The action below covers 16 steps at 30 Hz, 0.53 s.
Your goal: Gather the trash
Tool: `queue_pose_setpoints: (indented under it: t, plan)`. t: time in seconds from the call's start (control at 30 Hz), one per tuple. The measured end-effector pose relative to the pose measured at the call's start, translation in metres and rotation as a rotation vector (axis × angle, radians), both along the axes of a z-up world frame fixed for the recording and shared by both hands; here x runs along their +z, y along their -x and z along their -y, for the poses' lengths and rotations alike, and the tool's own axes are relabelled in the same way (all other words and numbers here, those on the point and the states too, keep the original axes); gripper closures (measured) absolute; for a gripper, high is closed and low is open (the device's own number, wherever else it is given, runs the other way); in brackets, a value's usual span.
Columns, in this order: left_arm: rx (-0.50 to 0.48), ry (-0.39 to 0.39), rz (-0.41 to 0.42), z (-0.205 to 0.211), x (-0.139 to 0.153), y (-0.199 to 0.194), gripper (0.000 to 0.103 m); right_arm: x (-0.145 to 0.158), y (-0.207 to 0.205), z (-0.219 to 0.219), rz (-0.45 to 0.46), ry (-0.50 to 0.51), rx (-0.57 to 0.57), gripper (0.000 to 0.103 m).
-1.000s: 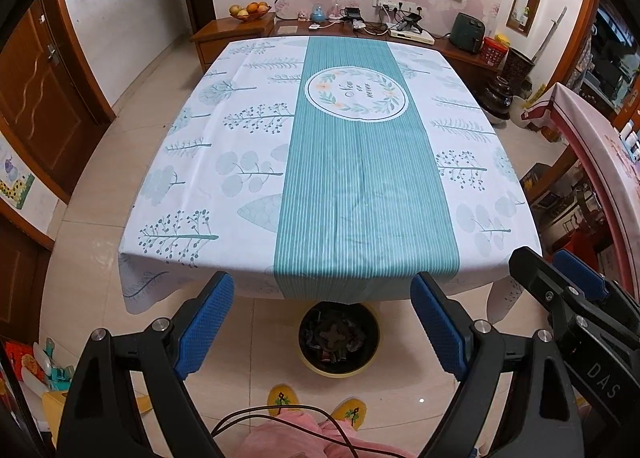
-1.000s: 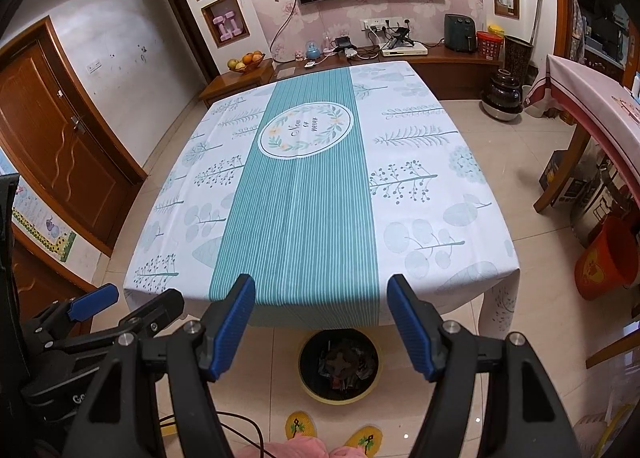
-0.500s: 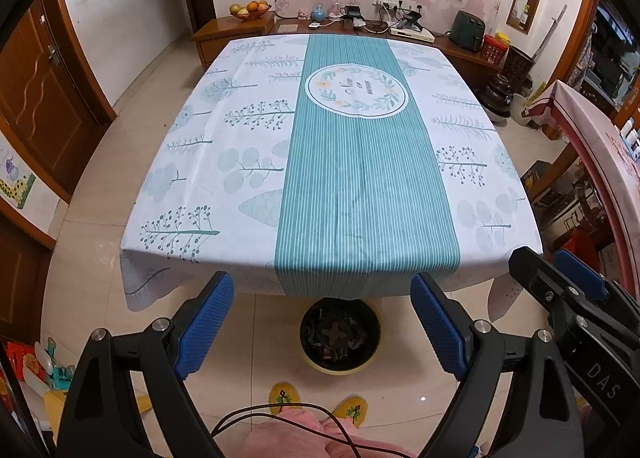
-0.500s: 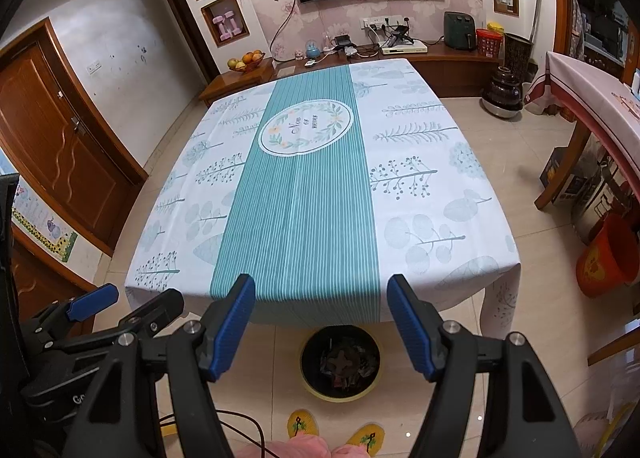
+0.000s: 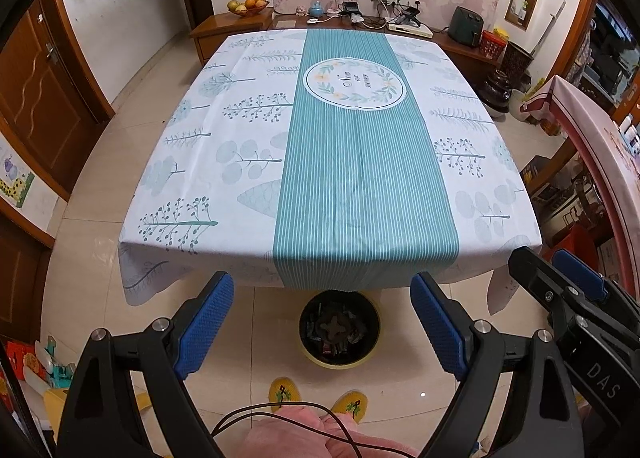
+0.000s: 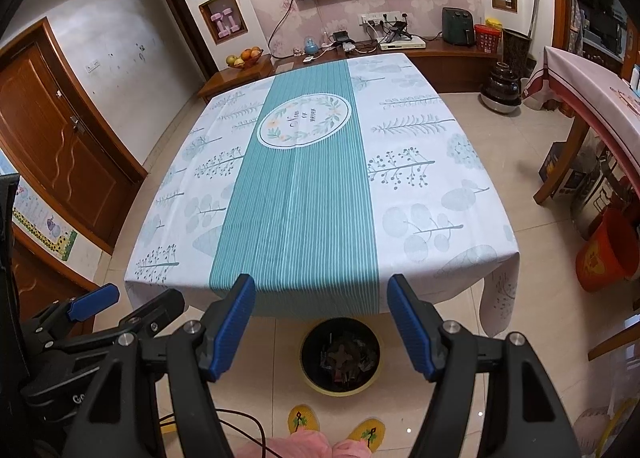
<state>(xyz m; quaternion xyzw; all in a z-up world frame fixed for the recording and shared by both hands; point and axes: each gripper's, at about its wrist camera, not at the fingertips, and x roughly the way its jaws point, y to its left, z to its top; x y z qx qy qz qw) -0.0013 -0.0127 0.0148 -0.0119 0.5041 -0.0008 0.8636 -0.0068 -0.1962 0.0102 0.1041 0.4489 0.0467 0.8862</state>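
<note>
While poised above the floor, left gripper [image 5: 322, 322] and right gripper [image 6: 320, 324] spread wide, both empty. Yellow-rimmed trash bin [image 5: 339, 332] at six o'clock under the tablecloth's [image 5: 360, 177] near edge, holding wrappers; likely parked after dropping trash.

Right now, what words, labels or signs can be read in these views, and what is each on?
"DAS": white letters on the right gripper, seen from the left wrist.
"Now or never", roughly: script in the tablecloth's round wreath; small, not certain.
"G…": cut-off white letters on the left gripper.
Wall poster: too small.
</note>
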Motion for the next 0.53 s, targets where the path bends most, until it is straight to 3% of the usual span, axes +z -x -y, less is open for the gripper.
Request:
queue_pose_setpoints:
  t: [0.53]
  plan:
    - [0.001, -0.002, -0.007, -0.0022, -0.0023, 0.0077, 0.014, -0.0025, 0.006, -0.0007, -0.005, 0.0, 0.0, 0.034]
